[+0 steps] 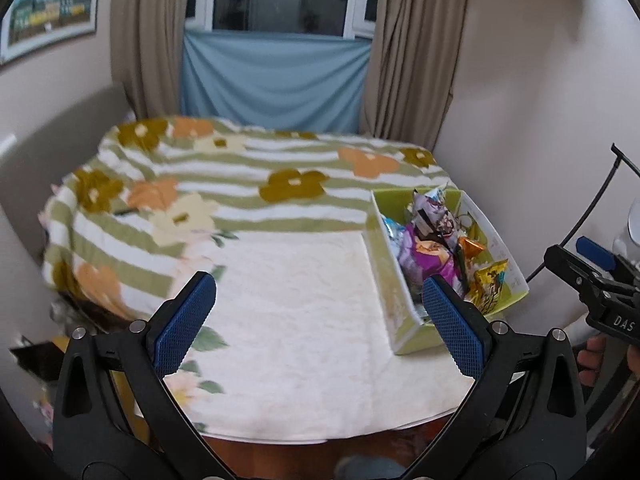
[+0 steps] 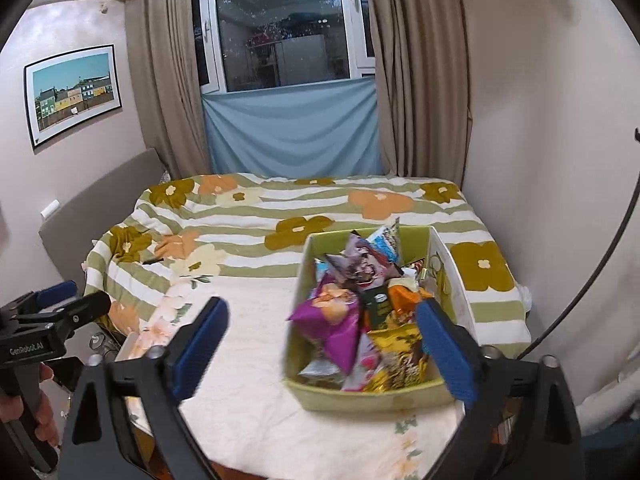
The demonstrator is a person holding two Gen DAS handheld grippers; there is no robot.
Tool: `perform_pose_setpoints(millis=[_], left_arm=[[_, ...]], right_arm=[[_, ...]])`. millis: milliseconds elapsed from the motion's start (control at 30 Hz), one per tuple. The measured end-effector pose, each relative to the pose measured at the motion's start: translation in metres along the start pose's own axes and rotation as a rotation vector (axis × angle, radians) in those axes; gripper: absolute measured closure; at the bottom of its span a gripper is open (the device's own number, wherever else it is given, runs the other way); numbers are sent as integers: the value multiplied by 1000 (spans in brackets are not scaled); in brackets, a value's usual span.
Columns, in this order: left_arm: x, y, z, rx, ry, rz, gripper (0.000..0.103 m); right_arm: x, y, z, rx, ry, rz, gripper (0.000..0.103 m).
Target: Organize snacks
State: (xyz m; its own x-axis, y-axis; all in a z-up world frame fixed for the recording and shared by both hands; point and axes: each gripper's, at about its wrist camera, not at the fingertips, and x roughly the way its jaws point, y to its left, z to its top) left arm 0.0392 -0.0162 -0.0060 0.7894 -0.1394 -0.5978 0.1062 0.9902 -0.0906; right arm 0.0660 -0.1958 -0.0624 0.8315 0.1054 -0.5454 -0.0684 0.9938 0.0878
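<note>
In the right wrist view a green box (image 2: 362,394) is seen at lower right of centre, set on a white cloth (image 2: 248,380) that covers a round table (image 2: 224,470). The box is packed with snack packets: a purple bag (image 2: 336,320) at its left side, a gold packet (image 2: 400,352) at the near right, an orange packet (image 2: 404,300) behind that, and a crumpled silver-and-purple wrapper (image 2: 360,266) standing up at the far end. The right gripper (image 2: 322,340) is held wide, its blue pads (image 2: 202,344) well apart, with nothing clamped between them; its right-hand finger overlaps the near right corner of the box in the picture, and whether it touches cannot be told. At the left edge the other gripper's black frame is seen, gripped by a hand (image 2: 42,416).

In the left wrist view the left gripper (image 1: 316,320) is likewise spread wide and empty, only bare cloth (image 1: 296,320) lying between its fingers. The box (image 1: 394,308) is placed at right of centre, with the same packets in it; the right-hand finger crosses its near wall in the picture. The right gripper (image 1: 582,266) is seen at the right edge, above the table's rim.

Beyond the table a bed with a striped, flowered cover (image 1: 240,184) fills the middle of both frames. Behind it hang beige curtains (image 2: 168,80), a blue sheet (image 2: 292,128) and a window (image 2: 280,24); a framed picture (image 2: 74,92) is hung at upper left.
</note>
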Motion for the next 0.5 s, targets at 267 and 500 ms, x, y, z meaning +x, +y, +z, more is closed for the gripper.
perform_pose_setpoints(millis=[267,500], left_arm=[[-48,17,-28,55,-75,59,1],[-60,18,-44,80,-85,74,1]], right_arm=[[-33,41,-26,-11,-1,-80,0],[-42,50,-42,11,26,-105,0]])
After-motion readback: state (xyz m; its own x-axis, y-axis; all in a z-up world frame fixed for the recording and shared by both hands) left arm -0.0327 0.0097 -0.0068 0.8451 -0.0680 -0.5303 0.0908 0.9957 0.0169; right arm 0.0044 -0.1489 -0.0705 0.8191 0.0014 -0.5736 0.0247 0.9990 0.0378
